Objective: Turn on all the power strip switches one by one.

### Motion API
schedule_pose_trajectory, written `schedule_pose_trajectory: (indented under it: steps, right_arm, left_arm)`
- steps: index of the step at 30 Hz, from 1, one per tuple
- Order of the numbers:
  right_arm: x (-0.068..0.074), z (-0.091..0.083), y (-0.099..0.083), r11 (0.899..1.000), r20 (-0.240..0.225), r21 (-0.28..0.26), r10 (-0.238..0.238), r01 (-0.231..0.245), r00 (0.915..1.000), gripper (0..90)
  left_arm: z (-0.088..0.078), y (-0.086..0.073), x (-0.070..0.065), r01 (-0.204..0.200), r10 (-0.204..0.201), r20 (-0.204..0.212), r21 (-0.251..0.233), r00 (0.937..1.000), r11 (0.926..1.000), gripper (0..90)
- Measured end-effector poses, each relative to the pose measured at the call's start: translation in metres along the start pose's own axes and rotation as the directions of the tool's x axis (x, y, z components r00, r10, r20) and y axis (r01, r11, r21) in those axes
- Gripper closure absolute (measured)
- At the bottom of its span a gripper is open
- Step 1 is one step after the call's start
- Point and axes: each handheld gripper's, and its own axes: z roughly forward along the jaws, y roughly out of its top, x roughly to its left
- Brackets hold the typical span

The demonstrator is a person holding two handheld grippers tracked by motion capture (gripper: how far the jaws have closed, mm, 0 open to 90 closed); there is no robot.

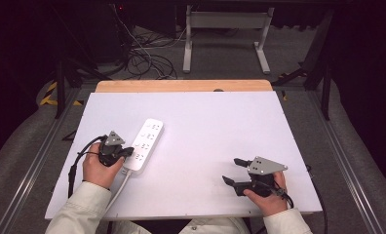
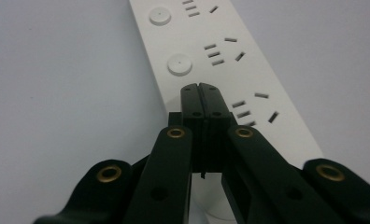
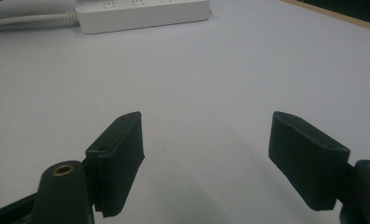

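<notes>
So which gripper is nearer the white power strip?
Left. The left gripper, jaws shut, sits over the power strip near its cable end. The right gripper, jaws open, is well off to the strip's right on the table.

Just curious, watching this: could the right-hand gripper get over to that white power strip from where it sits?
Probably yes. The right gripper stands open, and bare table lies between it and the power strip.

The left tool (image 2: 199,88), jaws pressed together, is hovering over the white power strip (image 2: 248,74) lying on the pale surface (image 2: 61,84).
</notes>
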Motion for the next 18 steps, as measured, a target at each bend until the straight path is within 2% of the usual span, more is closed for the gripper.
schedule_pose_trajectory:
  steps: [2, 5, 8, 9, 11, 14, 18]
  right_arm:
    - [0.0000, 0.0000, 0.0000, 1.000, 0.000, 0.000, -0.002, 0.002, 1.0000, 27.1]
    - [0.0001, 0.0004, 0.0000, 1.000, -0.003, -0.001, 0.001, -0.001, 1.0000, 27.1]
    - [0.0003, 0.0007, 0.0000, 1.000, -0.005, 0.000, 0.002, -0.002, 1.0000, 27.1]
    - [0.0004, 0.0008, 0.0000, 1.000, -0.005, 0.000, 0.002, -0.002, 1.0000, 27.1]
    - [0.0003, 0.0009, 0.0000, 1.000, -0.004, -0.001, 0.002, -0.002, 1.0000, 27.1]
    - [0.0005, 0.0008, 0.0000, 1.000, -0.004, -0.001, 0.004, -0.004, 1.0000, 27.1]
    - [0.0003, -0.0005, -0.0003, 1.000, -0.004, -0.005, 0.005, -0.005, 1.0000, 27.1]
  left_arm:
    - [0.0001, -0.0003, 0.0009, 0.011, -0.011, 0.007, -0.003, 0.9999, 0.9999, 90.0]
    - [0.0002, 0.0001, -0.0009, -0.005, 0.005, -0.009, -0.002, 0.9999, 1.0000, 90.0]
    - [0.0007, 0.0001, -0.0023, -0.001, 0.001, -0.010, -0.001, 1.0000, 1.0000, 90.0]
    - [0.0009, -0.0002, -0.0015, 0.008, -0.007, 0.021, -0.007, 0.9998, 0.9999, 90.0]
    - [0.0016, 0.0004, -0.0045, -0.001, 0.001, 0.026, -0.007, 0.9997, 1.0000, 90.0]
    - [0.0018, 0.0013, -0.0089, -0.020, 0.020, -0.004, 0.000, 0.9998, 0.9998, 90.0]
    - [0.0014, 0.0003, -0.0055, 0.002, -0.002, 0.013, -0.005, 0.9999, 1.0000, 90.0]
